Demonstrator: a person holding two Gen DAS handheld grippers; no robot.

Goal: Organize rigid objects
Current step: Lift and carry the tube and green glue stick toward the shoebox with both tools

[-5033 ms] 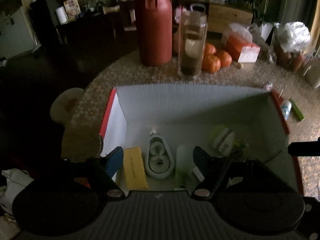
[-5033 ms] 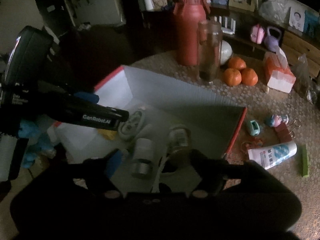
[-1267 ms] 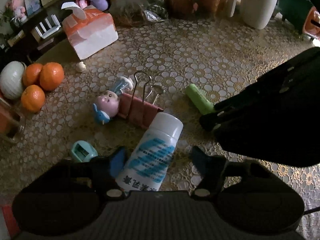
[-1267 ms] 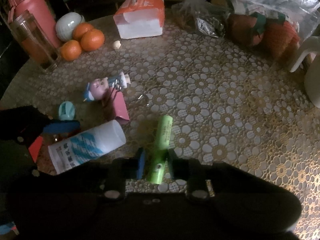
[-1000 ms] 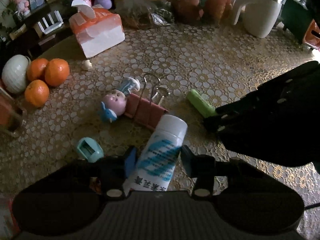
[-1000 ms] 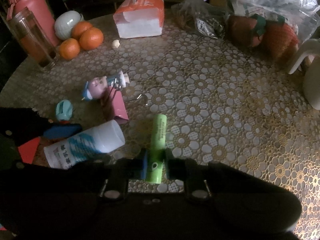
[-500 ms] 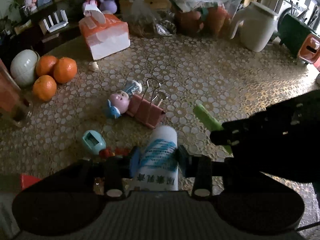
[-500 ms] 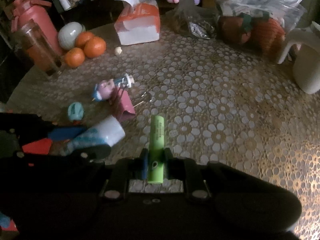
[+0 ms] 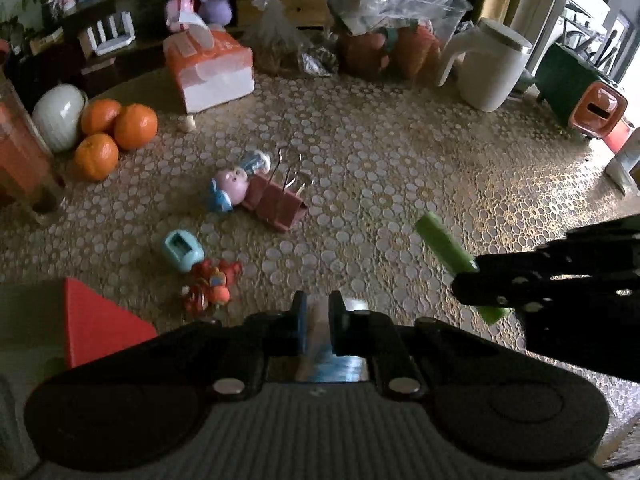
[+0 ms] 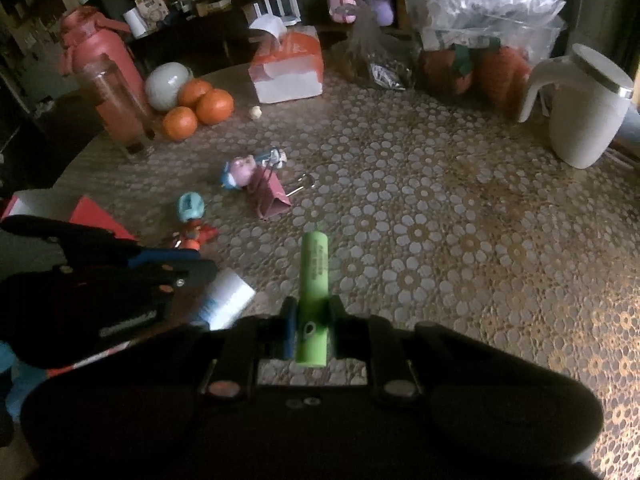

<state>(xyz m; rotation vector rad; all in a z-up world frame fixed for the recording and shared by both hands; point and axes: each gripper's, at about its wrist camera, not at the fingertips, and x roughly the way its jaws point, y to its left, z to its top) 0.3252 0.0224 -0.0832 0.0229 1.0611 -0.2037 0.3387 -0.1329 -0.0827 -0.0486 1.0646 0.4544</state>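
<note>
My left gripper (image 9: pixel 318 314) is shut on a white tube with blue print (image 9: pixel 330 362), squeezed thin between the pads and lifted off the table. In the right wrist view the tube's white cap end (image 10: pixel 226 300) sticks out of that gripper at the left. My right gripper (image 10: pixel 313 322) is shut on a green cylinder (image 10: pixel 314 280), held above the tablecloth and pointing forward. From the left wrist the same green cylinder (image 9: pixel 442 246) shows in the black right gripper (image 9: pixel 480 284). A pig figurine (image 9: pixel 230 188), a pink binder clip (image 9: pixel 276 202), a teal item (image 9: pixel 182 250) and a red toy (image 9: pixel 210 282) lie on the table.
A red box corner (image 9: pixel 96 320) is at the lower left. Three oranges (image 9: pixel 116 132), a glass (image 9: pixel 24 160), an orange tissue box (image 9: pixel 212 68) and a white mug (image 9: pixel 490 68) stand farther back on the patterned tablecloth (image 9: pixel 400 168).
The left jaws closed on the tube and lifted it from the table. The right gripper rose with the green cylinder. Both views now look from higher up.
</note>
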